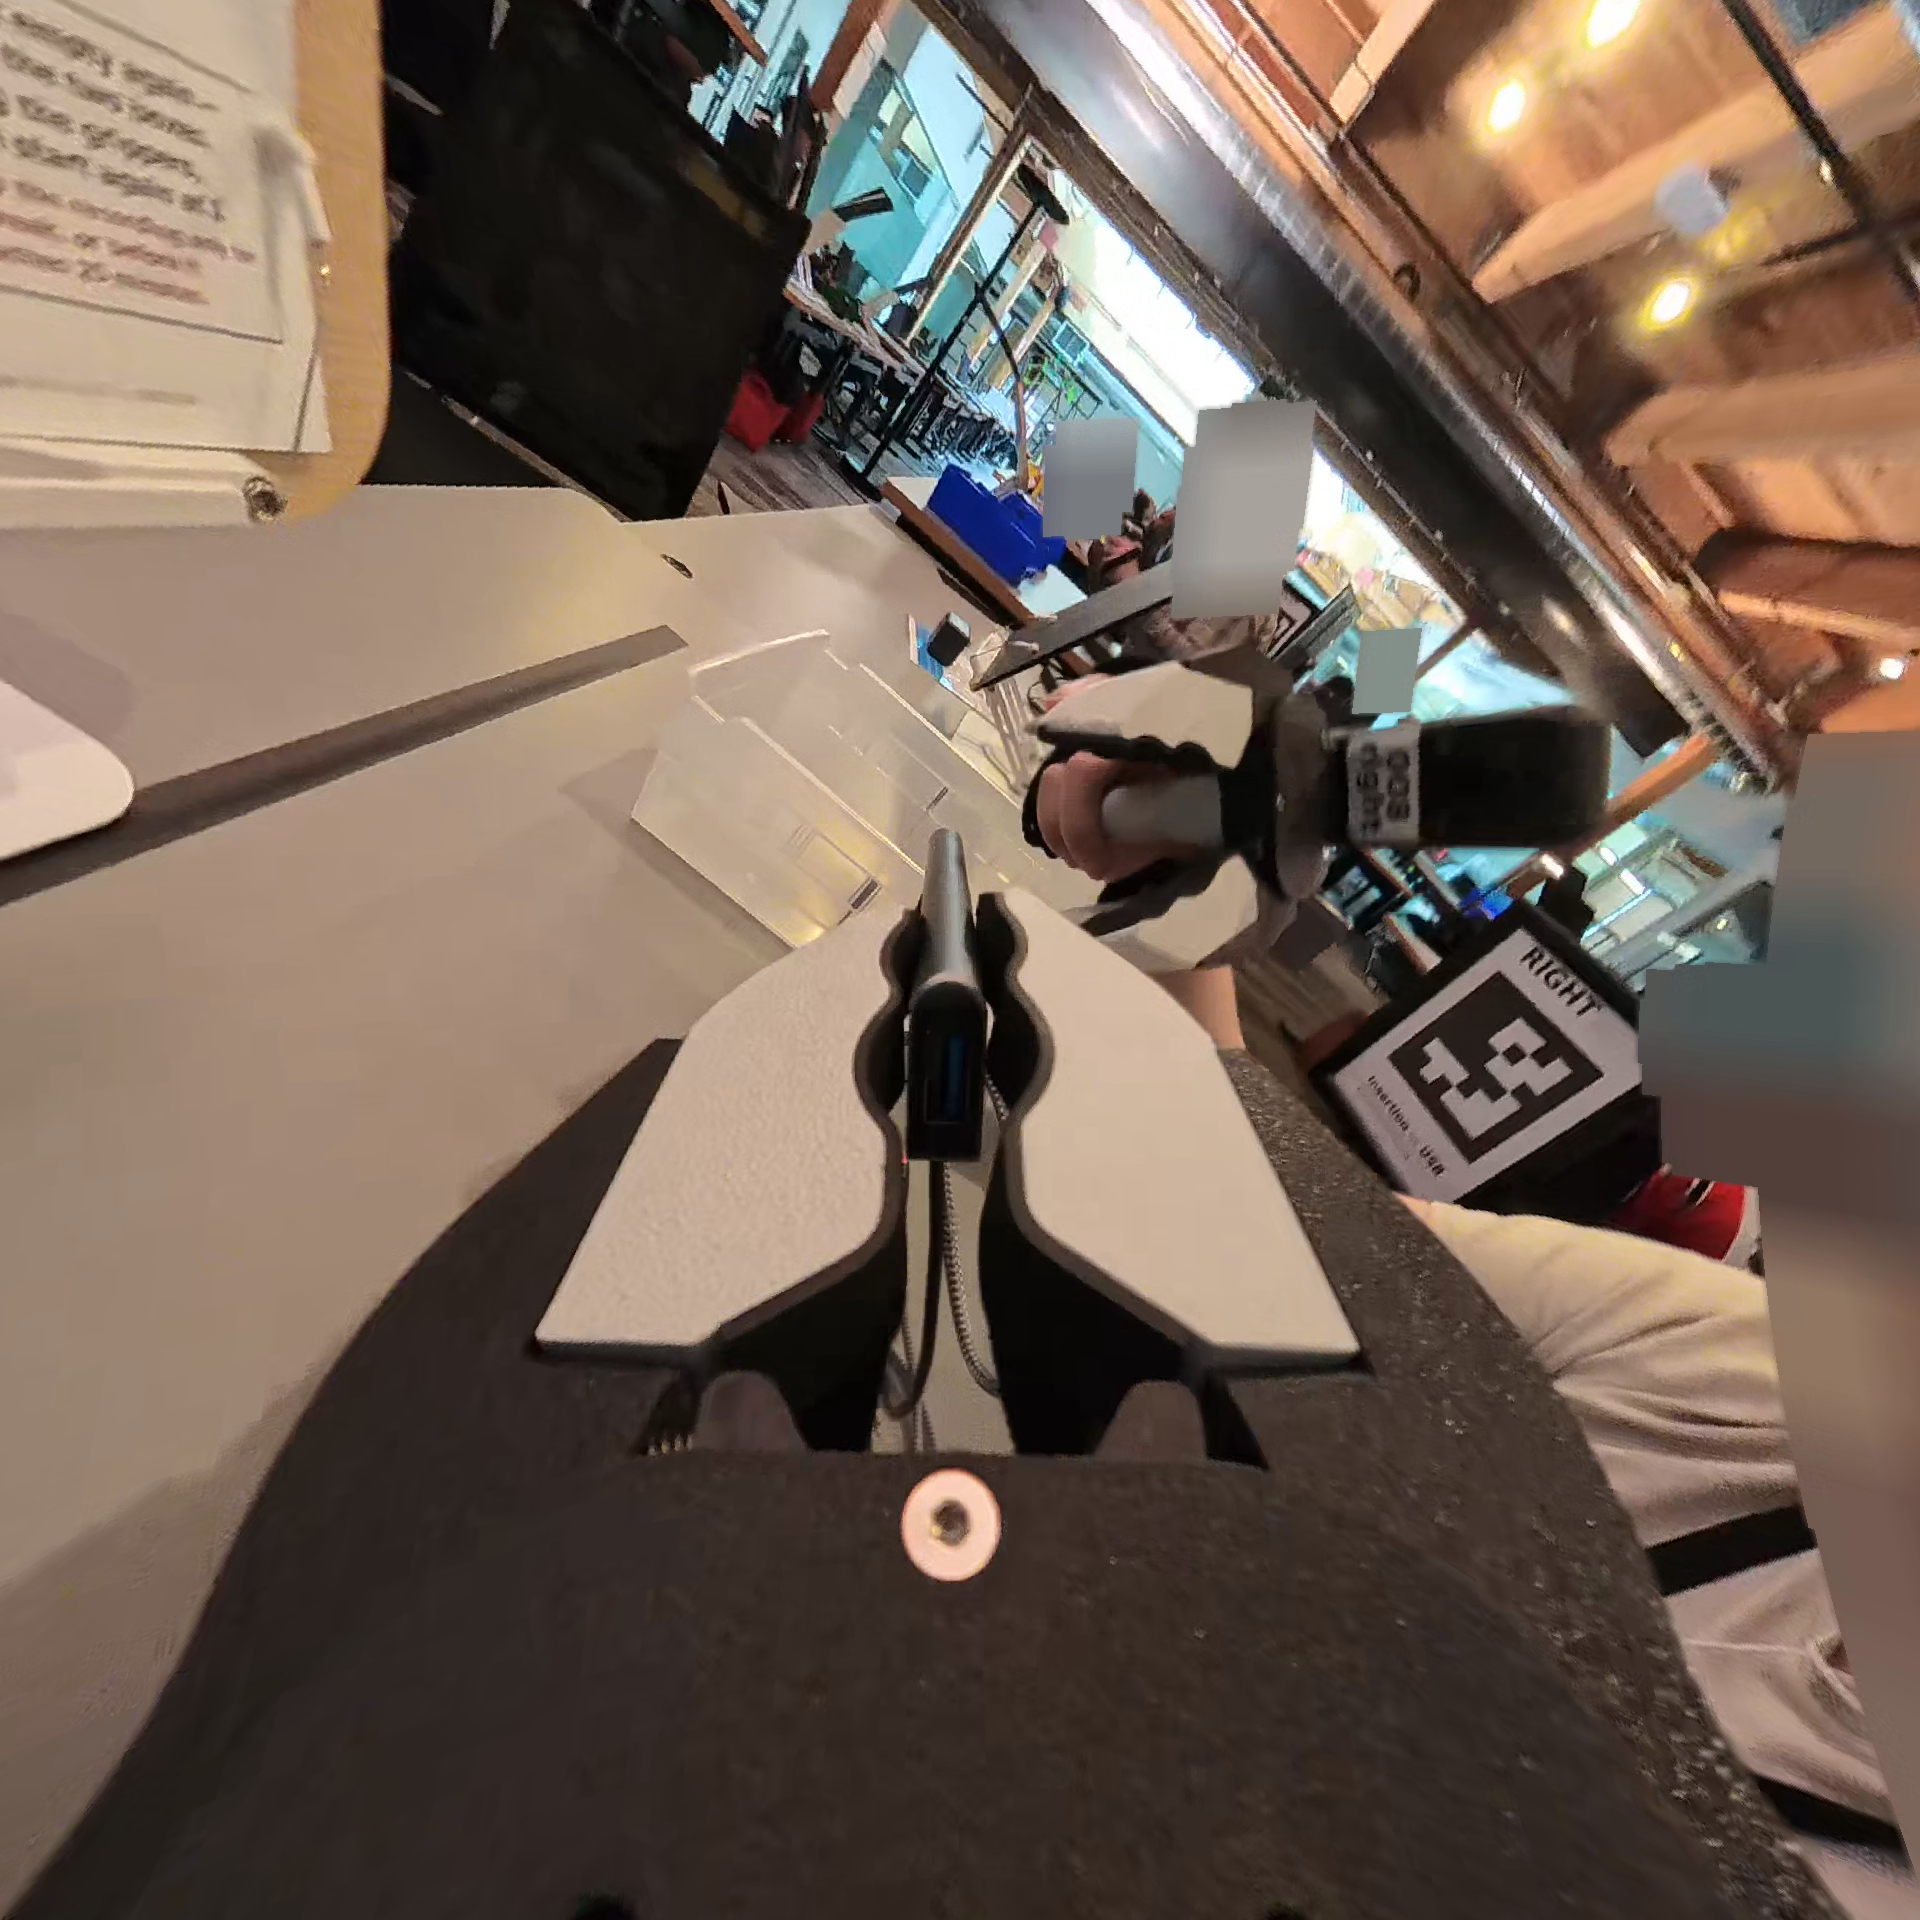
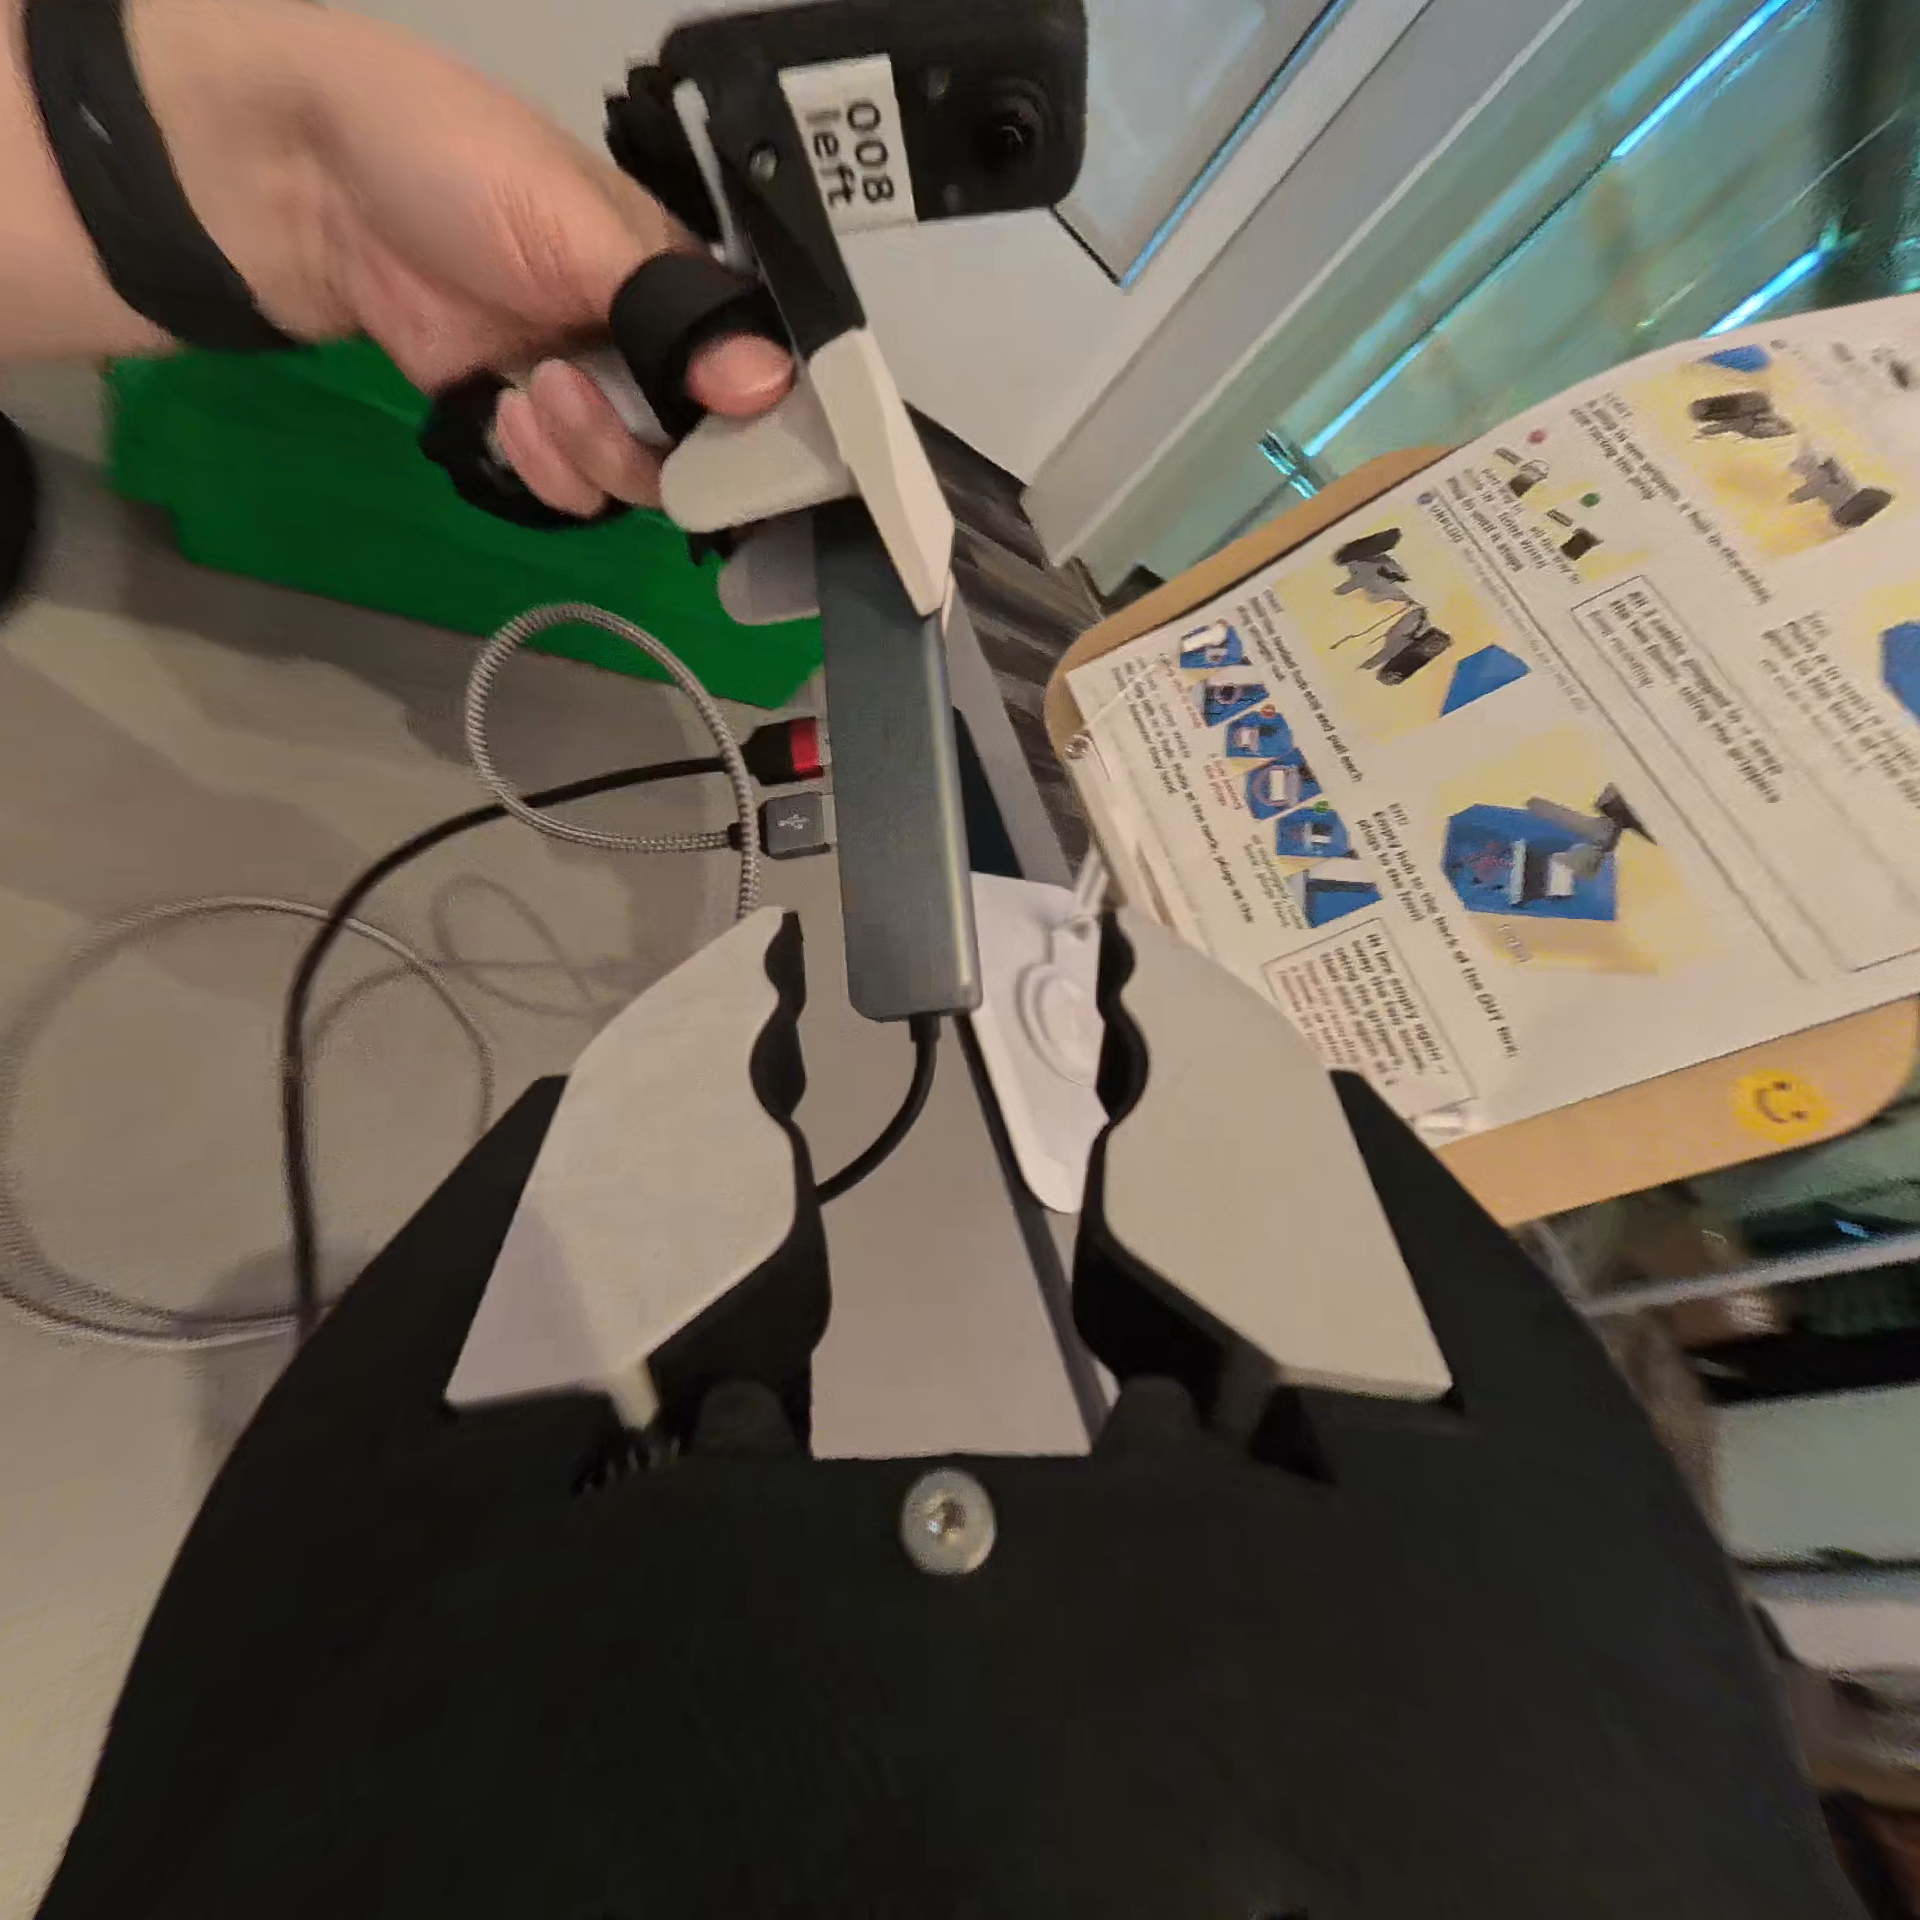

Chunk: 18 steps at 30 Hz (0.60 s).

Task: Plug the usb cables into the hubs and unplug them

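My left gripper (image 1: 948, 925) is shut on a slim grey USB hub (image 1: 943, 1039), seen end-on with a blue port facing the camera. In the right wrist view the hub (image 2: 904, 779) hangs from the left gripper (image 2: 831, 561), which a hand holds. A red-and-black plug (image 2: 795, 750) on a black cable and a grey plug (image 2: 795, 826) on a braided cable sit in the hub's left side. My right gripper (image 2: 948, 935) is open, with the hub's lower end between its fingertips, apart from both. It also shows far off in the left wrist view (image 1: 1081, 821).
A green block (image 2: 416, 499) lies on the grey table (image 2: 156, 727) behind the hub. A clipboard with an instruction sheet (image 2: 1507, 727) stands to the right and a white pad (image 2: 1039, 1039) lies below it. A loose silver cable (image 2: 208, 1039) coils at left. Clear acrylic stands (image 1: 790, 790) sit ahead. There is about 8 centimetres between the tips of the two grippers.
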### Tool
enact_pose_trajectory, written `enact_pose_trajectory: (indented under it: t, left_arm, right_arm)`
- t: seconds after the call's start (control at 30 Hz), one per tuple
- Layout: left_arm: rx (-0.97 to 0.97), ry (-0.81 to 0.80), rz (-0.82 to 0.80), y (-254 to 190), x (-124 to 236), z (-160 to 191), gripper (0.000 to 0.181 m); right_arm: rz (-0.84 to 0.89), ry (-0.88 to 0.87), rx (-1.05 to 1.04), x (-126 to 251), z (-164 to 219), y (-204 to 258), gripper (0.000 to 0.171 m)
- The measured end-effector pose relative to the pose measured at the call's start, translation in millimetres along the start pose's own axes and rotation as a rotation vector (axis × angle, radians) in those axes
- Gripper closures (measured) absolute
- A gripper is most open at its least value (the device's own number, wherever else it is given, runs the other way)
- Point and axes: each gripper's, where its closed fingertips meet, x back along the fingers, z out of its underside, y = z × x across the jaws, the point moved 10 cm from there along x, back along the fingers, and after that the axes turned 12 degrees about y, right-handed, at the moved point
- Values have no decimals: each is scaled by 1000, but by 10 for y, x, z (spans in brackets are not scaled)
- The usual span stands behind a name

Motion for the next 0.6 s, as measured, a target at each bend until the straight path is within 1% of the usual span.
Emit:
enact_pose_trajectory:
  t: [0.03, 0.1, 0.13, 0.17, 0.23, 0.27, 0.3, 0.37, 0.4, 0.47, 0.53, 0.6]
  left_arm:
    - [20, -6, 14, 14, 6, 5, 171]
    - [49, -24, 61, 11, 0, 8, 171]
    - [49, -22, 77, 0, -11, 10, 171]
    - [41, -10, 81, -14, -25, 10, 171]
    - [-54, 9, 53, -58, -14, -8, 171]
    - [-138, 28, 45, -107, 2, -26, 170]
    - [-232, 38, 22, -167, 35, -47, 161]
    - [-417, 43, -63, -299, 108, -37, 135]
    - [-490, 51, -111, -359, 131, -18, 126]
    - [-612, 98, -159, -471, 114, 29, 111]
    - [-702, 142, -191, -544, 17, 72, 107]
    - [-771, 173, -216, -580, -121, 105, 111]
  right_arm:
    - [26, 33, 27, -79, -26, 41, 115]
    - [19, 122, 65, -262, -50, 134, 112]
    - [45, 177, 86, -342, -47, 159, 118]
    - [93, 208, 103, -388, -50, 165, 136]
    - [83, 196, 82, -387, -60, 150, 139]
    - [25, 172, 41, -357, -66, 129, 139]
    - [-51, 160, -9, -323, -63, 105, 139]
    - [-156, 136, -81, -245, -21, 57, 139]
    - [-206, 121, -100, -204, 10, 40, 139]
    - [-306, 103, -153, -138, 75, 10, 139]
    - [-408, 84, -194, -91, 123, 0, 139]
    - [-485, 52, -202, -50, 143, 11, 139]
